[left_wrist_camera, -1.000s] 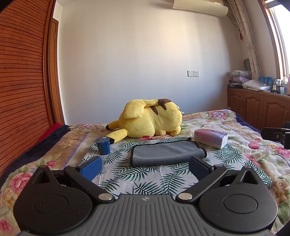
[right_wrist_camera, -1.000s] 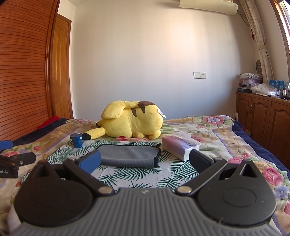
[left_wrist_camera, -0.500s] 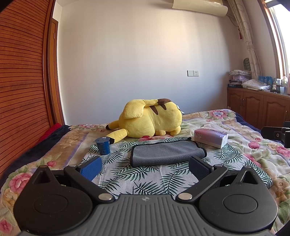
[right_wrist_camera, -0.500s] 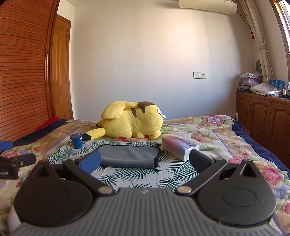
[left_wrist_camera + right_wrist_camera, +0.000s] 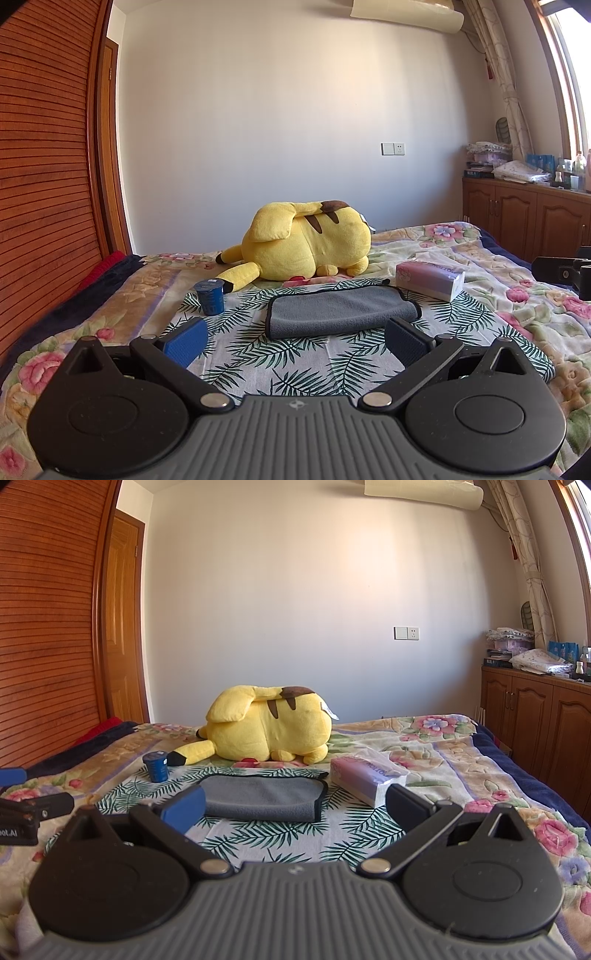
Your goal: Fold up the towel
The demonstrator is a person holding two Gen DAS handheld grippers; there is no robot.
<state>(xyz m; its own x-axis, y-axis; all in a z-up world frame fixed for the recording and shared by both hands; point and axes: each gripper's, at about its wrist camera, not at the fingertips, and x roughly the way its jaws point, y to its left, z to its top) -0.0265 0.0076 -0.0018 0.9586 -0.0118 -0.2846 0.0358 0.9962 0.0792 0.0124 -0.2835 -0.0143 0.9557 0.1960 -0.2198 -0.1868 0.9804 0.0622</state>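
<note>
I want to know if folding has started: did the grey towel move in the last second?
No. In the left wrist view the grey towel lies in the same place between the blue cup and the tissue pack.

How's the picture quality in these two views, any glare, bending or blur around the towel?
Left wrist view: window glare at the top right, fisheye bends the wardrobe, and the gray towel is sharp in even daylight. Right wrist view: same bending of the door, and the towel is clear.
</note>
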